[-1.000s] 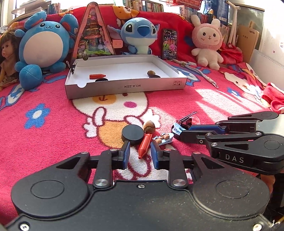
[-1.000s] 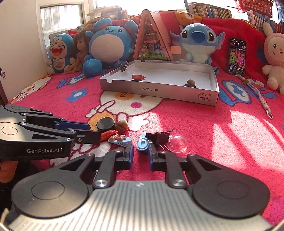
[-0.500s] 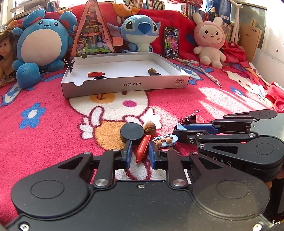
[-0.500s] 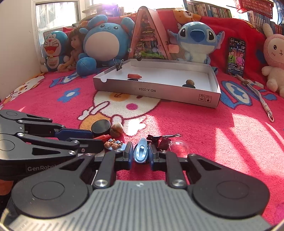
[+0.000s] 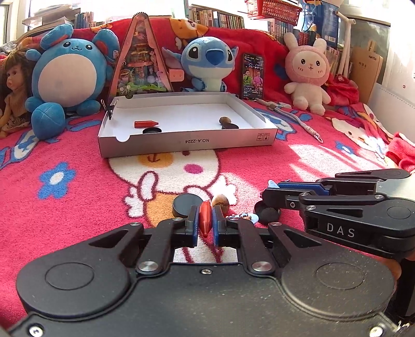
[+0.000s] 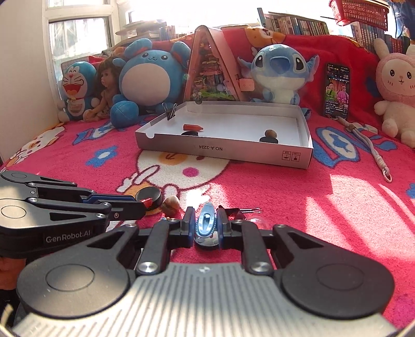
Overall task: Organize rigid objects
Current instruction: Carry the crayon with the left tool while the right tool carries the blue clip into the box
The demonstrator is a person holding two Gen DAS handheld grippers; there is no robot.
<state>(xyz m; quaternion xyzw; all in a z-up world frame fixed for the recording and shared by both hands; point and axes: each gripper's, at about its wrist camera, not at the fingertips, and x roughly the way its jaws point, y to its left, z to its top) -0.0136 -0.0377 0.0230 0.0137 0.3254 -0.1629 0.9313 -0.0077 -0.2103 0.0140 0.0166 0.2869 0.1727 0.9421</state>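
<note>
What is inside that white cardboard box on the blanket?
Inside the white box lie a red crayon, a black disc and a brown nut-like piece beside another dark piece. The near wall hides the floor just behind it.

You're over a red cartoon-print blanket (image 5: 77, 197) striped with sunlight; plush toys (image 5: 67, 77) line the back, bookshelves (image 6: 298, 24) stand behind them, and a bright window (image 6: 77, 31) glows by the pale wall (image 6: 23, 77).

Fuzzy cloth blanket (image 5: 77, 207), matt cardboard box (image 5: 186, 141), glossy red crayon (image 5: 205, 216).
</note>
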